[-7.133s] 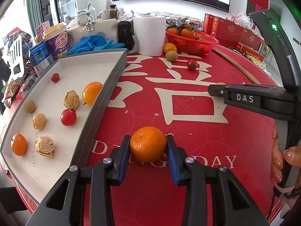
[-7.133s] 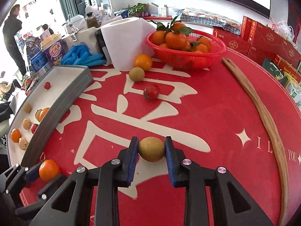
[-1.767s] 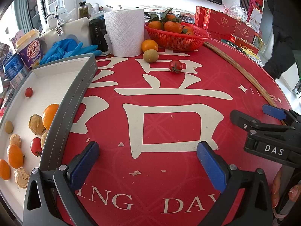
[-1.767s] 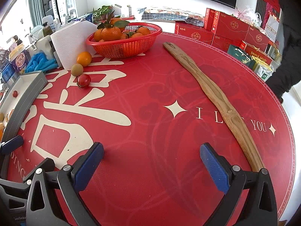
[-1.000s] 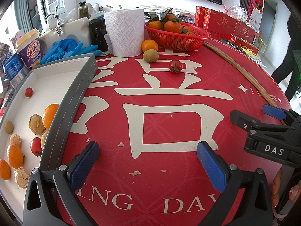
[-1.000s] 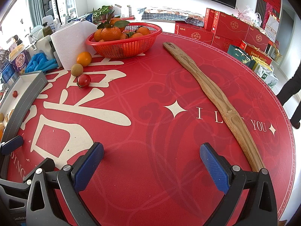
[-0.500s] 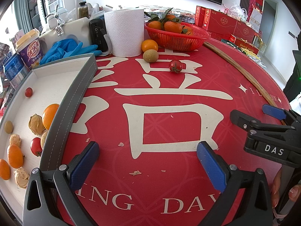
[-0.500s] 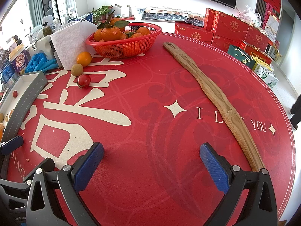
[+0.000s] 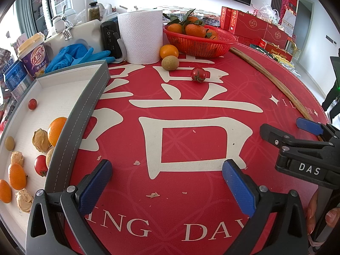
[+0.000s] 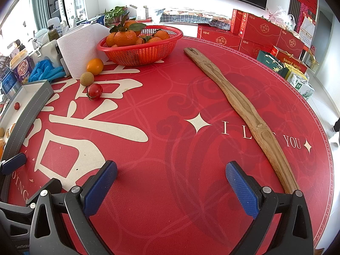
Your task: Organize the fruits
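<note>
We had both grippers empty, fingers spread wide: left gripper (image 9: pixel 167 182) and right gripper (image 10: pixel 172 187) low over the red desk (image 9: pixel 191 140). The tray (image 9: pixel 85 114) already held most fruit: oranges, tomatoes, husked ones. Left on the desk near the basket (image 9: pixel 199 44): an orange (image 9: pixel 169 51), a greenish fruit (image 9: pixel 169 63), a tomato (image 9: pixel 198 74). We judged the task mostly done, three left.

Left gripper (image 9: pixel 167 182) spread empty, fruit-filled tray (image 9: pixel 85 106) beside, tomato (image 9: pixel 198 74) far
</note>
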